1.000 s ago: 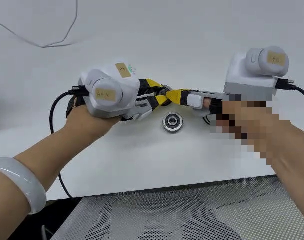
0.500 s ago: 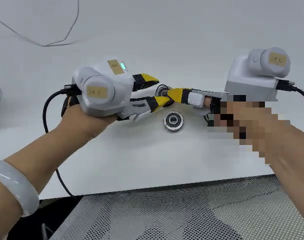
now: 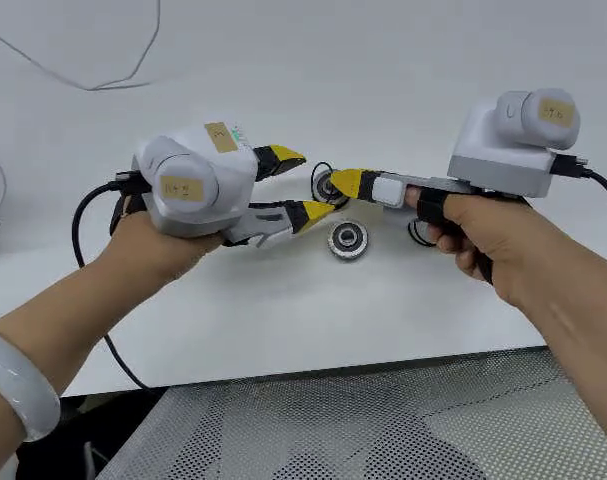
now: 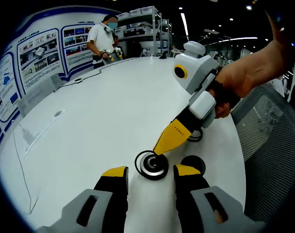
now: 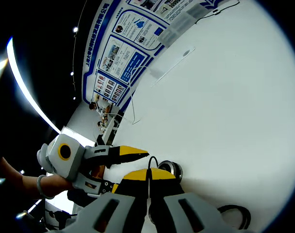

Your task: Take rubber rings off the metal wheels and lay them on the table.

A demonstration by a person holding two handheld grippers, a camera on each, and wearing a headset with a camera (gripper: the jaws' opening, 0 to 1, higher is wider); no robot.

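- The left tongs (image 3: 301, 183) are standing spread, their yellow tips lying either side of a metal wheel (image 4: 152, 164) on the white desk (image 3: 283, 320) — near it, not touching it
- The right tongs (image 3: 345, 183) are reaching in from the opposite side, pressed together, with the yellow point resting at that wheel's rim
- A rubber ring (image 4: 136, 164) is sitting around this wheel, and in the head view a thin black loop of it is standing off the rim on the side towards the left tongs
- In the right gripper view that loop is rising right at the closed tips, but it is too fine to tell whether they are actually pinching it
- A second wheel (image 3: 346, 240) is lying flat on the desk, just nearer the person than the first and apart from both tongs
- A loose black ring (image 3: 420, 236) is lying on the desk beside the right hand (image 3: 483, 235), well clear of the wheels
- The left hand (image 3: 158, 250) is gripping the white body of its tool, with a black cable (image 3: 83, 215) trailing off behind it
- In the left gripper view a person (image 4: 104, 36) is standing at the far end of the desk — printed boards are lining the wall beside them
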